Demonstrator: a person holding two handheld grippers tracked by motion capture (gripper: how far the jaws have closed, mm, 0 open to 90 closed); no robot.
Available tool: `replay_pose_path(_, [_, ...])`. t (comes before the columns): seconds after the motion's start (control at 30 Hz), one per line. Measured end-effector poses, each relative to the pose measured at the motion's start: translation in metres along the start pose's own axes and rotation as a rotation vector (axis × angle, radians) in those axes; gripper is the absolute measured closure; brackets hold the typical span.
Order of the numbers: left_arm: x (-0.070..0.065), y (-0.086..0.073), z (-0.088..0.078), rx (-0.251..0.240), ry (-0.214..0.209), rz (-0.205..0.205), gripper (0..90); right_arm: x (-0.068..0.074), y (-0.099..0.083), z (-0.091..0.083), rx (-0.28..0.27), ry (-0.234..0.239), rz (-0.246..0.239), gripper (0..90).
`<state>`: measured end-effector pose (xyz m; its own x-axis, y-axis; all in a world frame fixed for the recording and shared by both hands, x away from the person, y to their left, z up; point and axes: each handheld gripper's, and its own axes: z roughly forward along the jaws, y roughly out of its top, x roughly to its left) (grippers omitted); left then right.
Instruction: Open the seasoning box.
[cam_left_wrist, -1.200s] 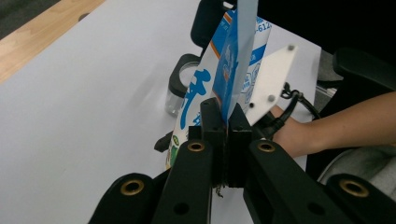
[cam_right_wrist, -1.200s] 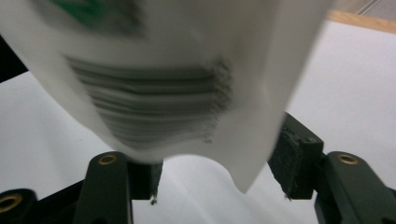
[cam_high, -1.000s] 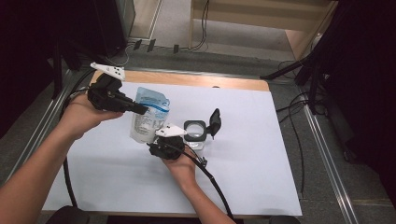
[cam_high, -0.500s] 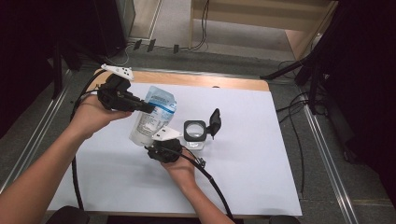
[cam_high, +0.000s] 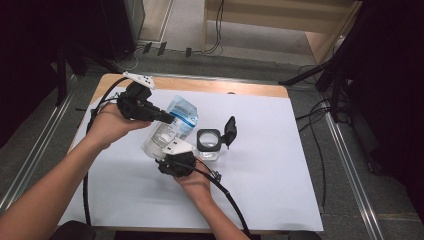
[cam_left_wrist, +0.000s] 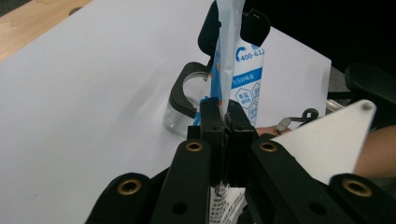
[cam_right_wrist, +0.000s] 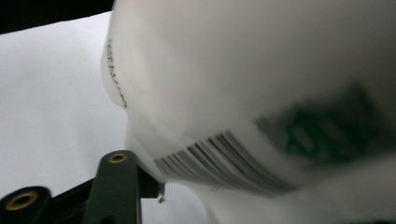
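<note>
Left tongs: we see the left gripper (cam_high: 167, 119) clamped on the upper edge of the bag (cam_high: 172, 127); in the left gripper view its jaws pinch the thin plastic flat between them.
Right tongs: the right gripper (cam_high: 165, 155) sits at the lower end of the bag. Its jaws have just been opening, and the bag's bulging side with the barcode (cam_right_wrist: 224, 158) presses close against its camera; we cannot tell whether the pads bear on it.
Bag: white and blue, part clear, held tilted above the white sheet (cam_high: 280, 165), between the two grippers, upper end toward the far side of the table.
Around it: a clear jar (cam_high: 209, 145) with a black rim stands on the sheet just beside the bag, its black lid (cam_high: 230, 131) flipped up on the far side. In the left gripper view the jar (cam_left_wrist: 184, 105) shows right behind the bag.
Table: bare wood (cam_high: 220, 86) shows along the far edge, beyond the sheet.
Hands: the left forearm comes in from the lower left, hand (cam_high: 107, 127) raised. The right hand (cam_high: 197, 182) is low on the sheet, its cable trailing back toward the near edge.
</note>
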<state>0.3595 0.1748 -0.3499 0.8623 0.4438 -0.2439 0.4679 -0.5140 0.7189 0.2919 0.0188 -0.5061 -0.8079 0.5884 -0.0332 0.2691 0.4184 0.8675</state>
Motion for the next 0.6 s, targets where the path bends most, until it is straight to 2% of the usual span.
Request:
replay_pose_path(0.2, [0.002, 0.003, 0.004, -0.011, 0.0, -0.009, 89.7, -0.004, -0.002, -0.001, 0.0, 0.029, 0.042, 52.8])
replay_pose_path(0.27, [0.004, 0.003, 0.005, -0.019, -0.005, -0.013, 88.9, -0.008, -0.002, -0.003, -0.01, 0.053, 0.076, 56.4])
replay_pose_path(0.4, [0.006, 0.004, 0.009, -0.024, -0.032, -0.022, 87.3, -0.011, -0.004, -0.005, -0.013, 0.034, 0.071, 56.6])
replay_pose_path(0.6, [0.007, 0.005, 0.02, -0.012, -0.044, -0.016, 85.0, -0.014, -0.008, -0.007, -0.02, 0.034, 0.103, 56.7])
